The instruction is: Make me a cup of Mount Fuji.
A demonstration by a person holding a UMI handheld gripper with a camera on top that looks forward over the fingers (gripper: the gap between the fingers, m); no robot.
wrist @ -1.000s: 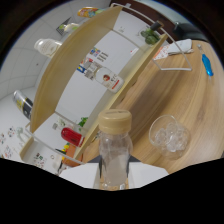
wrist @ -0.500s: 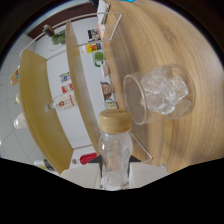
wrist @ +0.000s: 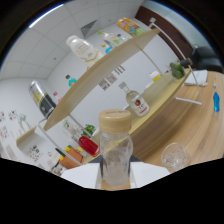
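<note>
Gripper: your gripper (wrist: 116, 181) pinches the clear bottle (wrist: 116, 152); both white fingers (wrist: 82, 176) press on its lower sides, as far as the dark lower part of the view lets you see.
Bottle: it stands upright between the fingers, with a tan cap (wrist: 114, 120) on top; the inside looks clear, and you cannot tell if there is liquid in it.
Glass cup: a clear glass cup (wrist: 174, 156) stands on the wooden table (wrist: 200, 130), just beside the bottle, apart from it.
Open room: the table beyond the cup is mostly bare wood, up to a blue object (wrist: 215, 101) near its far edge.
Edges: a wooden shelf (wrist: 100, 75) with white frame rises close behind the bottle.
On the shelf: a small bottle with red label (wrist: 134, 100), a red container (wrist: 88, 145), a white jug (wrist: 81, 48) on top.
Room: white walls and ceiling, all seen tilted.
</note>
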